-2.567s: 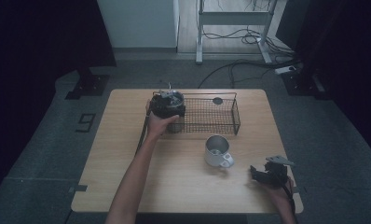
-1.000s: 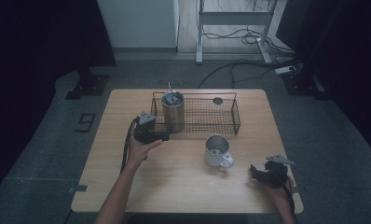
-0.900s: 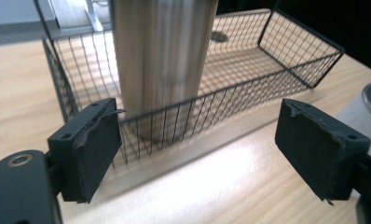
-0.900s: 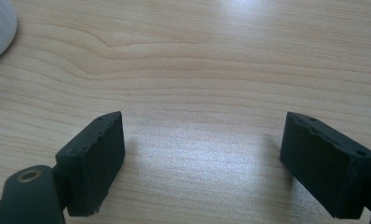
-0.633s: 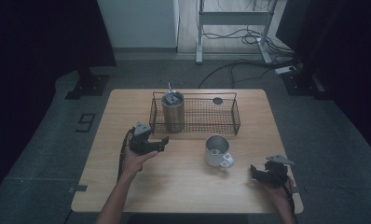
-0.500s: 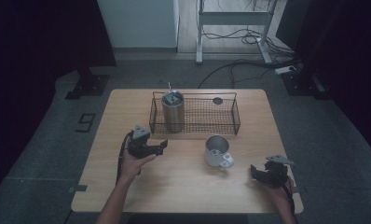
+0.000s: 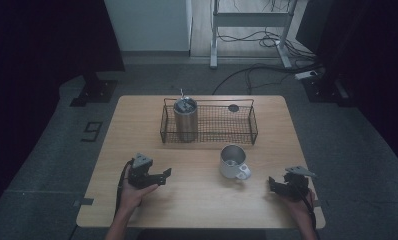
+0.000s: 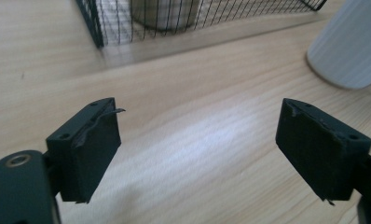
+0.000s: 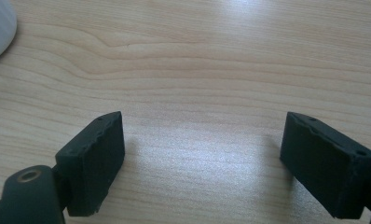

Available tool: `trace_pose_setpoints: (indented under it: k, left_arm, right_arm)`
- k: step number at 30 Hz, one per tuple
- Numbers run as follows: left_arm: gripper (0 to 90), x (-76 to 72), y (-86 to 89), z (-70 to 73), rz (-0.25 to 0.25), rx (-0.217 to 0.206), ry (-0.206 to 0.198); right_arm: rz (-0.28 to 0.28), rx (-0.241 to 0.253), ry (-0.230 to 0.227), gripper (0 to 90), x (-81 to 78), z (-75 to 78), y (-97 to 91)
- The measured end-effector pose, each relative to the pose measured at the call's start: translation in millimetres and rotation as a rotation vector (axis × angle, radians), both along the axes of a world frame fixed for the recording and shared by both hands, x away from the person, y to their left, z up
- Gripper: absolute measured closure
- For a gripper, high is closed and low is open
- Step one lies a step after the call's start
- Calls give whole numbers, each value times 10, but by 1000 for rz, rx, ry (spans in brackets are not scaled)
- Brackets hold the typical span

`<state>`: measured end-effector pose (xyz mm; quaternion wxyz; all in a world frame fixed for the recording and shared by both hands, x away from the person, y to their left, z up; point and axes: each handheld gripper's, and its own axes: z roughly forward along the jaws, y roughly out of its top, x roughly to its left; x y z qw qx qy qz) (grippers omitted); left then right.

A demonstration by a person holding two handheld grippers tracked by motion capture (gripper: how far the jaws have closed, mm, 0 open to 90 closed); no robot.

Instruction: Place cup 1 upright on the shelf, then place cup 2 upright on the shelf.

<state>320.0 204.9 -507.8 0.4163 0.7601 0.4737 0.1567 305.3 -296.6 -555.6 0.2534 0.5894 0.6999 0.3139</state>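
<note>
A steel tumbler [image 7: 185,120] stands upright in the left end of a black wire basket [image 7: 237,131] at the back of the table. A white mug [image 7: 232,161] stands in front of the basket. My left gripper [image 7: 164,175] is low over the near left of the table and points toward the mug. Its jaws have just been closing a little, but in the left gripper view the left gripper [image 8: 197,140] stands open over bare wood. My right gripper [image 7: 273,183] rests at the near right, and the right gripper view shows the right gripper [image 9: 202,149] open with nothing between its jaws.
A small dark disc [image 7: 233,107] lies in the basket's far right part. The wooden table [image 7: 197,200] has bare room between the two hands. The left gripper view shows the basket corner [image 8: 95,28] ahead and the mug [image 8: 351,46] at the right.
My left hand has left the tumbler standing in the basket, drawn back toward the near left of the table and sunk lower. The right hand has kept still.
</note>
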Motion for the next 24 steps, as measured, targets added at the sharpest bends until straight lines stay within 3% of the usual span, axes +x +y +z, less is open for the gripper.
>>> trace_pose_setpoints:
  k: [3, 5, 11, 20, 24]
  left_arm:
    - [143, -25, 11, -50, -5, -5, 8]
    - [143, -40, -5, -105, -8, 26, 20]
    - [143, -95, -21, -165, -12, 51, 23]
    - [143, -107, -5, -182, -11, 42, 25]
    - [144, -99, -5, -179, -12, 36, 24]
  right_arm:
    - [0, 0, 0, 134, 0, 0, 0]
    - [0, 0, 0, 134, 0, 0, 0]
    - [0, 0, 0, 134, 1, 0, 0]
    - [1, 0, -2, 141, -1, 2, 0]
    - [15, -12, -24, 142, -39, 11, 38]
